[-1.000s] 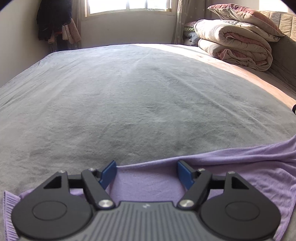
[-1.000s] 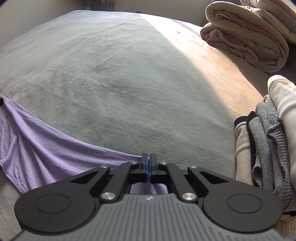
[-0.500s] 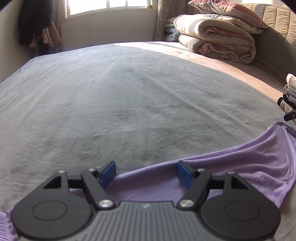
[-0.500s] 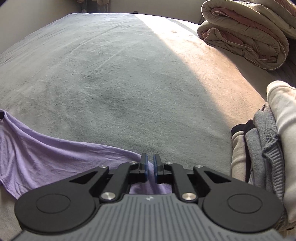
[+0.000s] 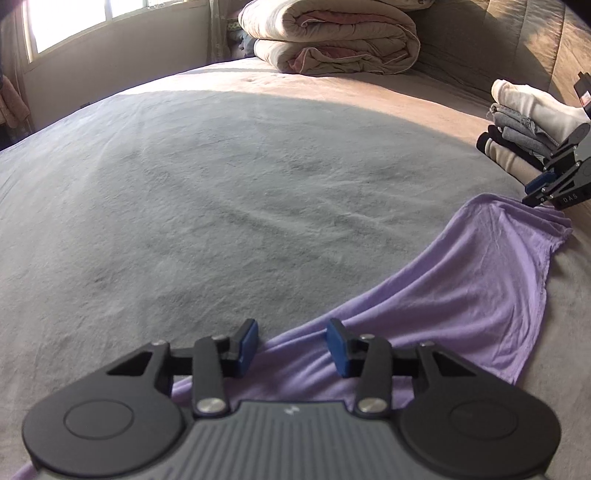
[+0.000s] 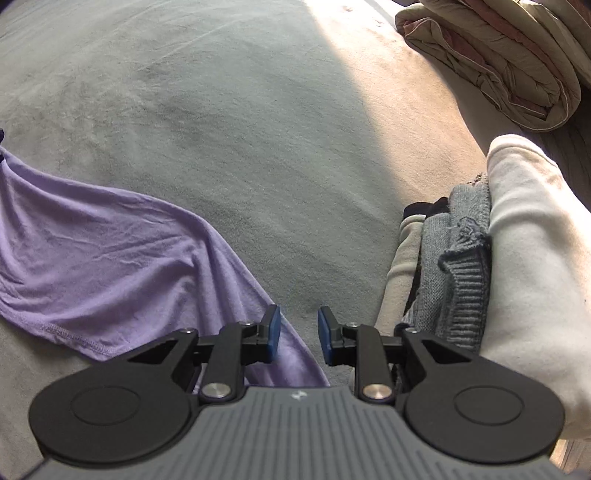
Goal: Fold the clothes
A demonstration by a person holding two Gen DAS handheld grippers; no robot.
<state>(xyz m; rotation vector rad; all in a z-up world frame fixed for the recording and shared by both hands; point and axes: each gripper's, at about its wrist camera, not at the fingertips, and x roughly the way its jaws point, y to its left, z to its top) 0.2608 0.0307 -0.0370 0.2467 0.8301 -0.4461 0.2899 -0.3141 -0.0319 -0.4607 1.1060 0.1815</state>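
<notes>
A lilac garment point(image 5: 461, 295) lies spread on the grey bed point(image 5: 240, 184), stretching from my left gripper toward the right one. My left gripper point(image 5: 291, 345) is open, its blue pads over the garment's near edge with nothing pinched. In the right wrist view the same lilac garment point(image 6: 110, 254) lies to the left, its edge running under the left pad. My right gripper point(image 6: 298, 334) is open above the bedsheet point(image 6: 258, 147), holding nothing. In the left wrist view, the right gripper point(image 5: 543, 184) hovers at the garment's far corner.
A stack of folded clothes point(image 6: 480, 266), cream, grey and black, sits just right of my right gripper, seen too as a folded stack point(image 5: 524, 125). A rolled quilt point(image 5: 332, 37) lies at the head of the bed. A window point(image 5: 92, 22) is at far left.
My right gripper has opened and let go of the lilac garment's corner. Both grippers have swung rightward; the left one stayed open throughout.
</notes>
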